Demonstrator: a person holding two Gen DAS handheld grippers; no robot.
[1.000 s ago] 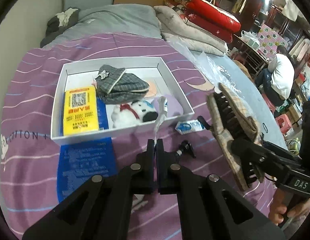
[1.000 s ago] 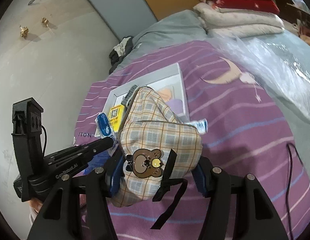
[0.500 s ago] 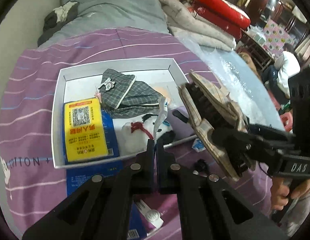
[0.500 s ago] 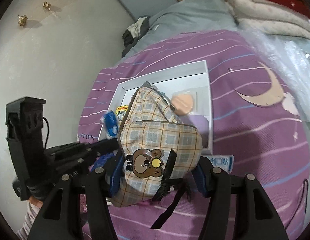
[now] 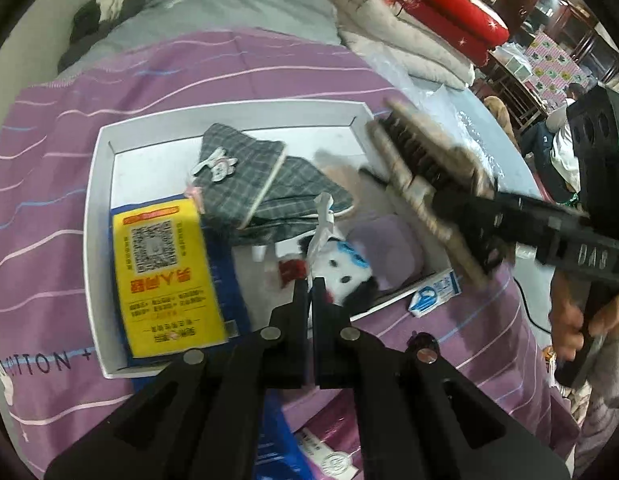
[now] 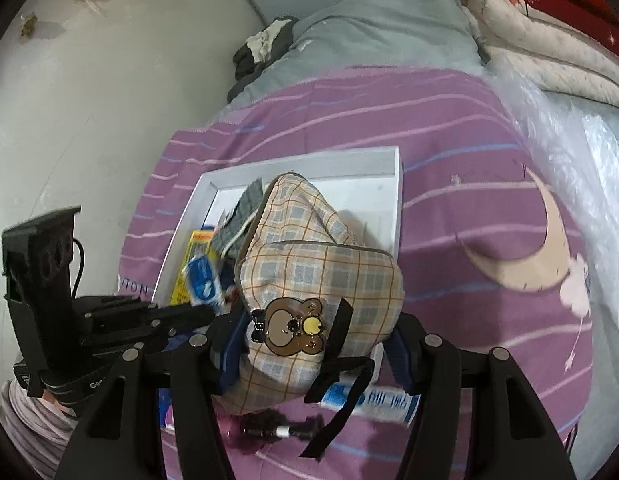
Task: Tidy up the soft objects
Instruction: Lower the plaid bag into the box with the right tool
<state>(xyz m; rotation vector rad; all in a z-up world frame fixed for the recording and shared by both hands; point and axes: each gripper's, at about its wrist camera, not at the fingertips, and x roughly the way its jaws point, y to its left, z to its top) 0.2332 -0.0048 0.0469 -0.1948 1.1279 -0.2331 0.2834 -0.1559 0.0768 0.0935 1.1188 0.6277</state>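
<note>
Both tools have come closer to the white box [image 5: 94,216] since a moment ago, and the tan checked pouch [image 6: 317,280] now hangs over the box's right side instead of out over the bed [image 5: 229,68]. Inside the box lie a yellow pack [image 5: 165,276], a grey checked pouch [image 5: 253,180] and a little white plush toy [image 5: 341,268]. The right tool [image 6: 315,344] squeezes the tan pouch from both sides, its bear badge facing the camera and its long side pointing away toward the far wall of the box. The left tool [image 5: 309,292] is pinched closed on a thin white tag [image 5: 323,220] that runs down to the plush toy. The empty spot in the box is at the far right corner, right under the tan pouch, so I think the right tool only needs to go down and let go.
</note>
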